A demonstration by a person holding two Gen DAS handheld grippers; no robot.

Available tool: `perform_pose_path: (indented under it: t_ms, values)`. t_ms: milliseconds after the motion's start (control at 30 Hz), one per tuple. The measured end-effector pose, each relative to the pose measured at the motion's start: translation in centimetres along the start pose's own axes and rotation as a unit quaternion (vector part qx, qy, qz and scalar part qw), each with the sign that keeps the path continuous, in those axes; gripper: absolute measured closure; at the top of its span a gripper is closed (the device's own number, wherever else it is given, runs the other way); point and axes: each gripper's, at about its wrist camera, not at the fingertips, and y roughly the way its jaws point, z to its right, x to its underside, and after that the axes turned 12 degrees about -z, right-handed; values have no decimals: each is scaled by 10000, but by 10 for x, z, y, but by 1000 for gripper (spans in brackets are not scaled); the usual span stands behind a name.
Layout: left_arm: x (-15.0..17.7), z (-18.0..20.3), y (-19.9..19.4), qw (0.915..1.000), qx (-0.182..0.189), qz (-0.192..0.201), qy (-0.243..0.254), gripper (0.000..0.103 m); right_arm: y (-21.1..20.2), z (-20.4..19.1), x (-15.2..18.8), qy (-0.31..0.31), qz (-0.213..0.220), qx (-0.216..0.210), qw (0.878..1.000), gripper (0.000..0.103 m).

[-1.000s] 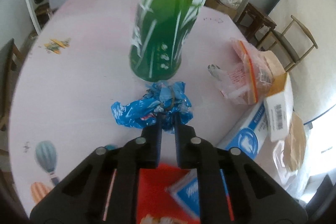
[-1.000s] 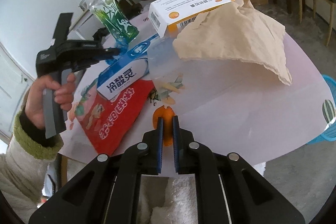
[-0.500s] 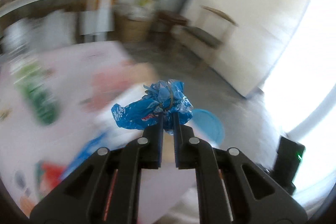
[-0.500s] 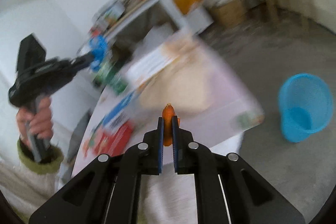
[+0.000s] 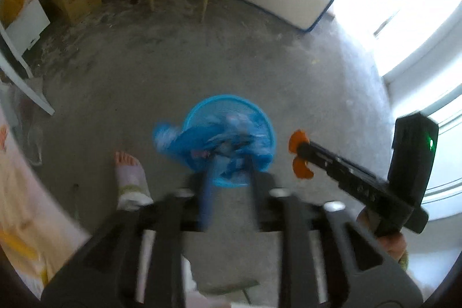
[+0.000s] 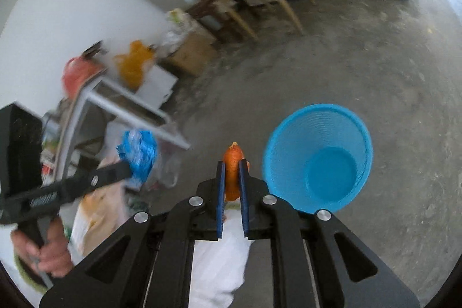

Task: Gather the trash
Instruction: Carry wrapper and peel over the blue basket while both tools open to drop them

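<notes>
In the left wrist view the left gripper [image 5: 228, 163] fills the lower middle of the frame with its fingers blurred and standing apart, the blue wrapper [image 5: 202, 143] smeared between and just above their tips; whether the pads touch it at all cannot be told from that blur, though in the right wrist view the wrapper [image 6: 138, 153] sits bunched at the end of that gripper [image 6: 127, 168] at left centre, seemingly held. The bin [image 5: 231, 111], a blue mesh basket on the grey floor, lies directly behind the wrapper at frame centre, so the left gripper seems the nearer to a drop; a straight fall should land inside, but the wrapper's left lobe overhangs the rim toward the bare foot [image 5: 127, 163] and might catch or spill there. The right gripper [image 6: 232, 173] is clamped on an orange peel [image 6: 232, 172], the piece standing upright between the blue pads; the bin [image 6: 317, 160] lies just to its right in the frame, mouth tilted toward the camera, so that gripper likely needs a short shift rightward before letting go. The bin's bottom shows plain blue there; nothing can be made out inside.
</notes>
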Motion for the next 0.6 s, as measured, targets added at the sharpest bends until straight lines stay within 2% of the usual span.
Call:
perform_pose_path:
  t_ms: [33, 67, 100, 167, 267, 367, 400, 500, 600]
  values:
    - [-9, 2, 9, 9998, -146, 5, -101, 38, 12, 16, -13, 145, -55, 90, 9998, 72]
    - [-9, 4, 15, 9996, -221, 46, -182, 33, 21, 28, -22, 262, -74, 140, 9995, 64]
    - [-12, 5, 19, 9993, -238, 102, -278, 33, 29, 41, -27, 399, -54, 235, 9989, 54]
    - [-7, 4, 19, 9992, -124, 63, -381, 29, 37, 59, -25, 638, -21, 514, 9966, 53]
    - [15, -10, -1, 9990, 96, 139, -413, 27, 34, 76, -12, 876, 7, 384, 9954, 51]
    - [50, -24, -33, 9979, 132, 565, -289, 27, 25, 74, 4, 777, 33, 506, 9957, 49]
    - [65, -29, -48, 9959, 201, 836, -295, 27, 18, 66, 13, 620, 65, 611, 9962, 46]
    - [118, -39, -91, 9899, 261, 1334, -393, 24, -5, 38, 40, 125, 287, 1002, 9945, 26]
    - [167, -45, -116, 9859, 313, 1577, -458, 18, -28, 6, 67, -412, 516, 1507, 9864, 10]
